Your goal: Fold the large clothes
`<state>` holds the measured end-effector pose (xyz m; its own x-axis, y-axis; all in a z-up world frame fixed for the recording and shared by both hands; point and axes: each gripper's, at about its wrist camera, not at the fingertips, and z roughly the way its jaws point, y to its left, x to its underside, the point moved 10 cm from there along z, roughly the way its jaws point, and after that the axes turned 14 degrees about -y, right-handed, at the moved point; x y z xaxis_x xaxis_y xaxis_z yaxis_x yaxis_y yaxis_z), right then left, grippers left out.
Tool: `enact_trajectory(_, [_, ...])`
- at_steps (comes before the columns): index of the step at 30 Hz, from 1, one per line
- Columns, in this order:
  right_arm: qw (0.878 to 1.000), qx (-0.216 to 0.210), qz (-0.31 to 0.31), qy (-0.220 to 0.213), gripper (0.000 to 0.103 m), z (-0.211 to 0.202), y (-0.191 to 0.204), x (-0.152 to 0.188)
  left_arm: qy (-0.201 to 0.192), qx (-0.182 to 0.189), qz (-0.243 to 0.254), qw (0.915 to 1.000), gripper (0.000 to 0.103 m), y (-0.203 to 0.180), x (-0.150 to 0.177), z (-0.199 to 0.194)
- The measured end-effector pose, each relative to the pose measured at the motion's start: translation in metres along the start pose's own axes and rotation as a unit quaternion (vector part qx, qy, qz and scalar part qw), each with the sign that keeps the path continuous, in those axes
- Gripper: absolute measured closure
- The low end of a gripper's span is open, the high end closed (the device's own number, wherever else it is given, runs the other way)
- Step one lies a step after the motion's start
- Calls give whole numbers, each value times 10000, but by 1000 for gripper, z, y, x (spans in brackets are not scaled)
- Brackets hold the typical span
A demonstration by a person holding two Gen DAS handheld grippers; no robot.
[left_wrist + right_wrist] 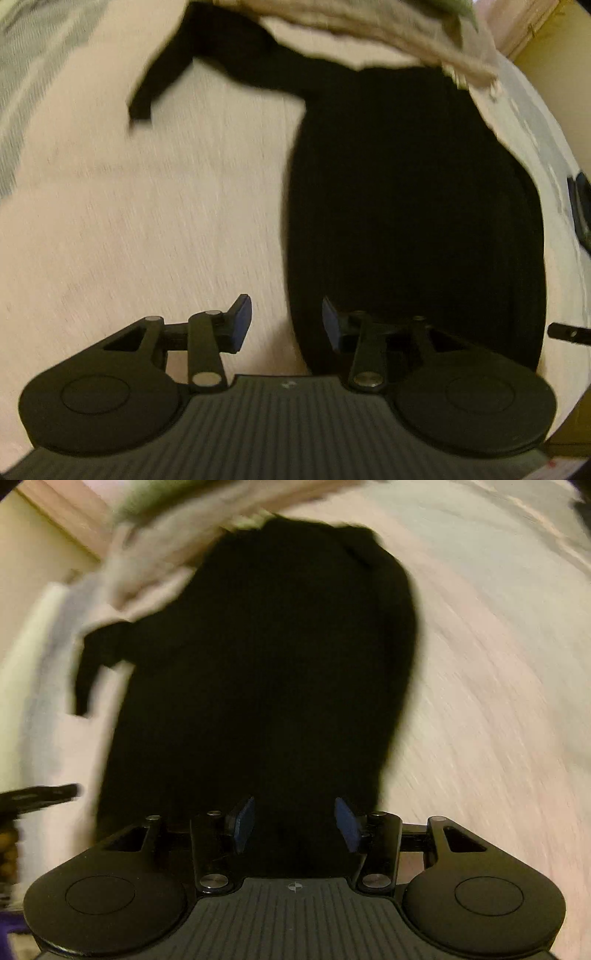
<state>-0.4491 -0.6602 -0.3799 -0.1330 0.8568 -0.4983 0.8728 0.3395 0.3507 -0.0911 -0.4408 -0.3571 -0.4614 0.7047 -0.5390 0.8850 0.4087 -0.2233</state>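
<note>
- You are looking down on a bed (pixel 147 221) covered by a pale pinkish-cream sheet with a fine woven texture; it fills most of both views.
- Beyond the bed's far edge in the left wrist view, a strip of pale wooden trim (pixel 524 33) meets a yellowish wall (pixel 561 40).
- At the bed's far left corner in the left wrist view, a grey-and-white patterned cloth (pixel 26 74) lies blurred.
- In the right wrist view, the same cream wall (pixel 33 565) stands left of the bed.
- The light is dim, warm and yellowish; both views are smeared by motion blur.
</note>
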Motion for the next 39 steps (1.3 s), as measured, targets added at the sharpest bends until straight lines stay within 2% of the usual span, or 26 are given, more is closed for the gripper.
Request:
enact_trajectory(2, [9995,255,145,83,54,6,-9,26,173,91,65,9998,60,-5,21,8])
enact_trajectory(4, [9993,294,220,14,53,14,-13,38,256,129,186,9994,57,-10,35,19])
enact_trajectory(7, [9987,233,378,-231,53,19,-12,40,287,260,310,9988,56,-18,44,25])
enact_trajectory(11, [9922,62,1176,-399,53,7,-24,40,370,428,445,9974,56,-33,47,28])
enact_trajectory(13, [9905,233,1232,-571,53,1,-35,35,406,526,456,9968,56,-40,46,29])
enact_trajectory(15, [9915,222,1173,-521,54,6,-39,32,464,568,516,9960,57,-47,48,29])
enact_trajectory(17, [9930,75,1117,-375,64,20,-35,32,545,608,533,9952,63,-52,51,30])
enact_trajectory(18, [9934,-54,1105,-297,82,21,-33,32,580,579,590,9949,67,-53,54,31])
enact_trajectory(19, [9928,-163,1159,-240,91,28,-28,31,612,533,658,9945,78,-54,55,32])
enact_trajectory(20, [9922,-197,1210,-217,95,27,-26,28,622,508,699,9943,91,-54,56,31])
enact_trajectory(21, [9919,-235,1233,-196,98,25,-24,25,627,484,714,9943,96,-54,55,29])
enact_trajectory(22, [9921,-265,1211,-202,98,16,-26,20,625,471,734,9942,100,-53,53,26])
enact_trajectory(27, [9945,-210,860,-556,99,-49,-43,-24,385,658,784,9940,100,-51,28,-9])
enact_trajectory(28, [9943,-109,786,-706,102,-64,-52,-40,347,725,792,9936,100,-53,25,-17])
enact_trajectory(31, [9902,602,572,-1125,102,-106,-98,-75,226,768,842,9932,101,-53,14,-40])
enact_trajectory(33, [9837,1193,257,-1320,102,-115,-125,-92,283,830,705,9937,101,-50,17,-47])
enact_trajectory(34, [9810,1353,281,-1362,102,-118,-136,-94,337,870,617,9937,101,-50,22,-47])
enact_trajectory(36, [9815,1368,327,-1299,102,-109,-138,-90,402,836,600,9939,101,-44,27,-43])
enact_trajectory(38, [9824,1469,145,-1142,97,-97,-127,-73,442,771,497,9948,101,-39,34,-39])
enact_trajectory(39, [9841,1372,222,-1108,81,-94,-120,-60,442,783,371,9953,101,-36,36,-38])
